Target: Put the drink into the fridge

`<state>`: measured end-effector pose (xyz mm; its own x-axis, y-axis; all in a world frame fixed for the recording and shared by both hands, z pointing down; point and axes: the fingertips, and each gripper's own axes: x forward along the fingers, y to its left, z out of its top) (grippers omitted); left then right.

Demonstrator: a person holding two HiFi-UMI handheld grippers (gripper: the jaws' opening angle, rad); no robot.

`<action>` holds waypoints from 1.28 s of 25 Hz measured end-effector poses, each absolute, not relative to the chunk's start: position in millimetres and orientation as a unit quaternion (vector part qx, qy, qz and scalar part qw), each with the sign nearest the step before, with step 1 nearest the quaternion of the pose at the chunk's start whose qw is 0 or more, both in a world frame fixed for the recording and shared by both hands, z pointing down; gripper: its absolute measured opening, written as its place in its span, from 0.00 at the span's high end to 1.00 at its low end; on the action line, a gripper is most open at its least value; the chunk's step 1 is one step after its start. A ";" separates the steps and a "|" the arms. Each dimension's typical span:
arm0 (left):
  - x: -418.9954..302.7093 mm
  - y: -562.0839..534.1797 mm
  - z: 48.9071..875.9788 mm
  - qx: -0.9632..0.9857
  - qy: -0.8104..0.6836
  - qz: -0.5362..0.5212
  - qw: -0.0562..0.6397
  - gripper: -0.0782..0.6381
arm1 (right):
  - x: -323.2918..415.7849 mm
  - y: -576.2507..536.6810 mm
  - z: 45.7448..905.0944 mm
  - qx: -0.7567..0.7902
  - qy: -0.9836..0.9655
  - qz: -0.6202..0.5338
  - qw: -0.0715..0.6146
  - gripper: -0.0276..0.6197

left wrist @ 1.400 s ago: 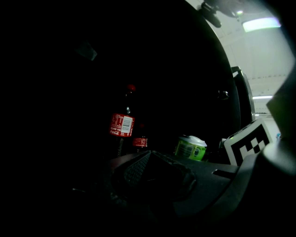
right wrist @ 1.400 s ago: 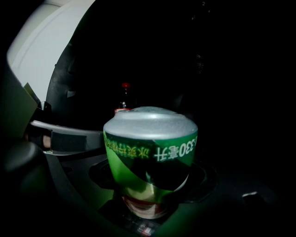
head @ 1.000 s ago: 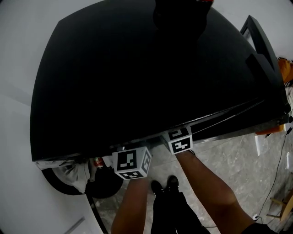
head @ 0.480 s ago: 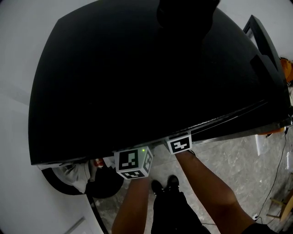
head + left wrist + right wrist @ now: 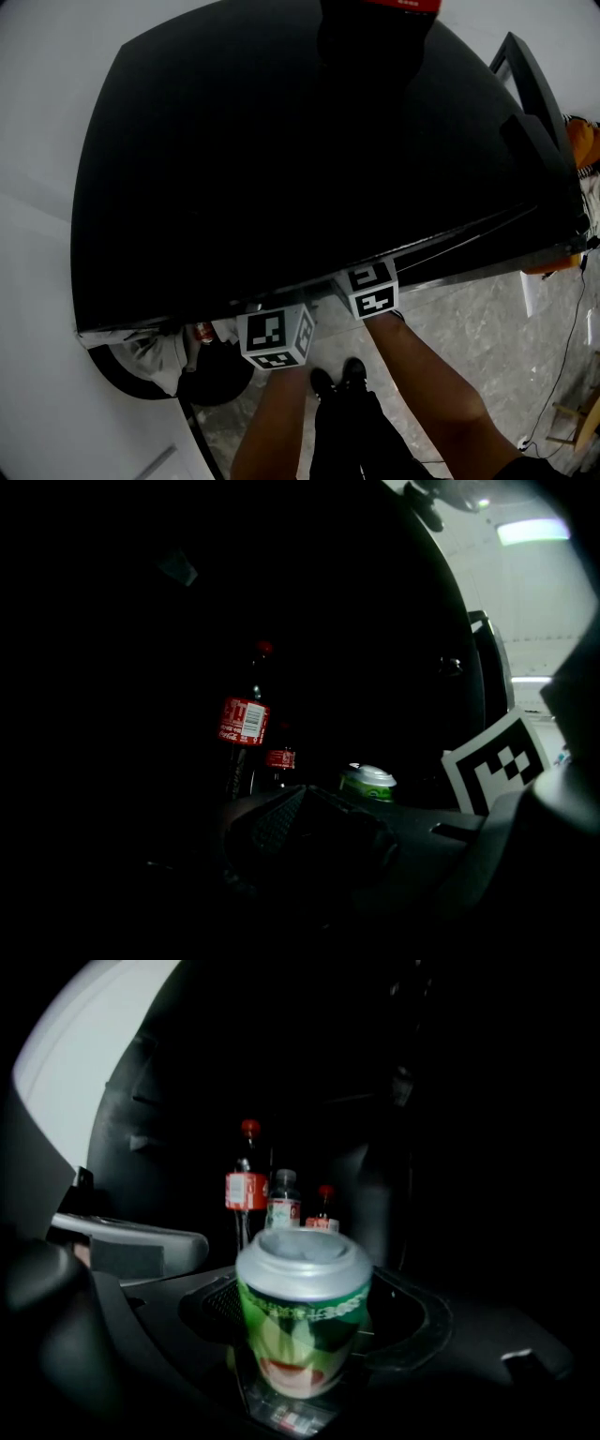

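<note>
In the right gripper view a green drink can (image 5: 303, 1321) with a silver top stands upright between my right gripper's (image 5: 305, 1354) jaws, which are shut on it. The can sits inside a dark fridge (image 5: 309, 159). In the left gripper view the same can (image 5: 367, 782) shows just beyond my left gripper (image 5: 300, 803), whose jaws meet with nothing between them. From the head view only the two marker cubes show, the left cube (image 5: 274, 337) and the right cube (image 5: 368, 289), at the fridge's front edge; the jaws are hidden under its black top.
Cola bottles with red labels (image 5: 246, 1190) (image 5: 244, 721) and a smaller bottle (image 5: 283, 1206) stand deeper in the fridge behind the can. A red can (image 5: 202, 332) lies low at the left. The person's legs and shoes (image 5: 339, 379) stand on the grey floor.
The head view has shifted a little. Both marker cubes stay at the fridge's front edge, the right one showing slightly more than half a second ago.
</note>
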<state>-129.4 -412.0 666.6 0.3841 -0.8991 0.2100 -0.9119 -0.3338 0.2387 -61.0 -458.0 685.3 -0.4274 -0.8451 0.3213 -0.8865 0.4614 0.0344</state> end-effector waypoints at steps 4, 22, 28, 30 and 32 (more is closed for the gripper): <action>-128.2 -403.3 653.8 0.821 -0.548 0.029 0.159 0.87 | -55.3 -444.5 653.9 0.501 -0.854 0.041 0.132 0.41; -110.3 -241.5 492.8 0.868 -0.470 0.018 0.158 0.87 | -56.6 -253.6 458.4 0.446 -0.889 0.021 0.104 0.92; -118.8 -178.5 478.2 0.889 -0.432 0.046 0.148 0.87 | -45.6 -175.9 430.2 0.388 -0.915 0.063 0.092 0.92; -122.5 -158.0 464.5 0.888 -0.435 0.041 0.144 0.87 | -40.4 -154.4 421.1 0.360 -0.927 0.058 0.089 0.92; -120.5 -135.0 446.6 0.890 -0.434 0.032 0.133 0.87 | -39.3 -134.2 410.3 0.324 -0.941 0.049 0.087 0.92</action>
<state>-120.5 -135.0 446.6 0.6207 -0.7649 0.1720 -0.7818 -0.5871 0.2102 -39.3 -134.2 410.3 -0.7745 -0.6015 0.1958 -0.6185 0.7850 -0.0351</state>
